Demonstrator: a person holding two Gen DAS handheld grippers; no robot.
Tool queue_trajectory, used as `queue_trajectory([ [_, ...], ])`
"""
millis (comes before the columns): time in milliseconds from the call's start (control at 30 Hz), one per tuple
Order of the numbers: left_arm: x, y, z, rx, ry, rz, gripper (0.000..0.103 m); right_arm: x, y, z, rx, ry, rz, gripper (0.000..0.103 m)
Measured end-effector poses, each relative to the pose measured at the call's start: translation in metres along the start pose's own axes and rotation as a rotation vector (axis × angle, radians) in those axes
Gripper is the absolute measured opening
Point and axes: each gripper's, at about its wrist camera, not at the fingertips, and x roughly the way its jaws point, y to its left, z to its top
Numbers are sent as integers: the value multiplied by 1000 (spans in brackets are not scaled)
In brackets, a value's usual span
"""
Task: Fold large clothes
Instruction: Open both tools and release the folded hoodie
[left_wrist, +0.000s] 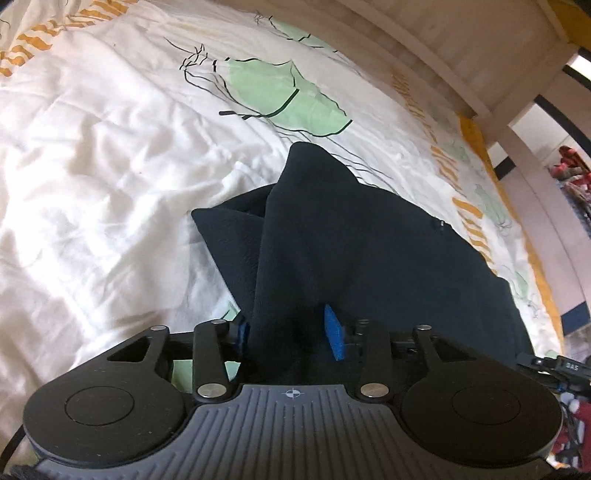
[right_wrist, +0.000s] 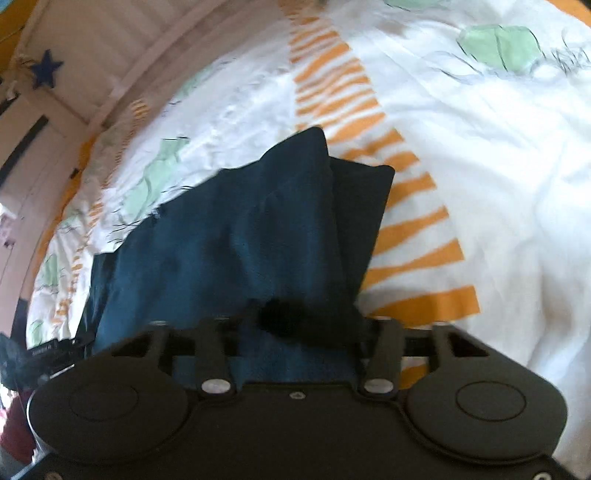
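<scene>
- Garment (left_wrist: 351, 240), dark navy, lies bunched on the white patterned duvet (left_wrist: 92, 166), peaks pointing to twelve o'clock.
- Left gripper (left_wrist: 291, 328): blue pads parted, cloth between them, not pinched.
- Right gripper (right_wrist: 295, 325): fingers buried under fabric, grip impossible to tell.
- Folding looks partway; flattening and squaring remain.

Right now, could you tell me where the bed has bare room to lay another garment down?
Free: the wide white stretch of the bedspread beside the dark garment in the left wrist view, and the white area past the orange stripes in the right wrist view. Crowded: the narrow strip between the garment and the wooden bed rail.
</scene>
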Motion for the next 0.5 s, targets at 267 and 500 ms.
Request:
queue_trajectory([
  [267, 22, 2, 18, -34, -43, 17, 55, 18, 9, 7, -53, -62, 16, 79],
  [500, 19, 1, 13, -20, -92, 86, 73, 24, 7, 8, -88, -128, 1, 89],
])
